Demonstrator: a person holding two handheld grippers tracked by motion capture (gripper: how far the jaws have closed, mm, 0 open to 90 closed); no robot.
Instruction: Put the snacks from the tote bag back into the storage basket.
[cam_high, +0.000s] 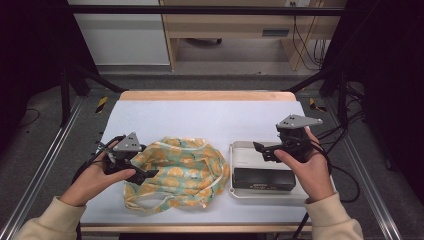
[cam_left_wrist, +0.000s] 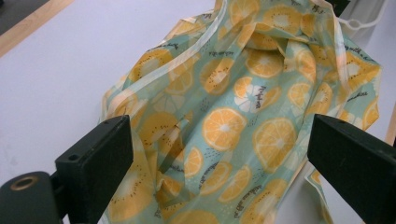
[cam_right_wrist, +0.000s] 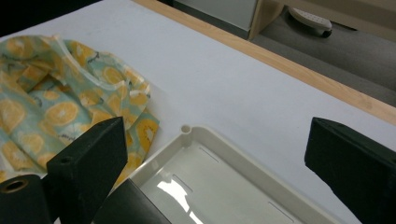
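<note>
My worktop (cam_high: 210, 117) was pale, with a wooden strip along its far edge. A crumpled orange-slice-patterned bag (cam_high: 182, 170) lay left of centre. Just beside it, to its right, sat a white tray (cam_high: 240, 150) holding a black box (cam_high: 263, 179).

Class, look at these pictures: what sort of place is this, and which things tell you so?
Probably a lab or recording workspace, not a home: a white-topped table inside a dark metal frame, loose cables on the floor behind, and a person working with a hand-held gripper in each hand.
</note>
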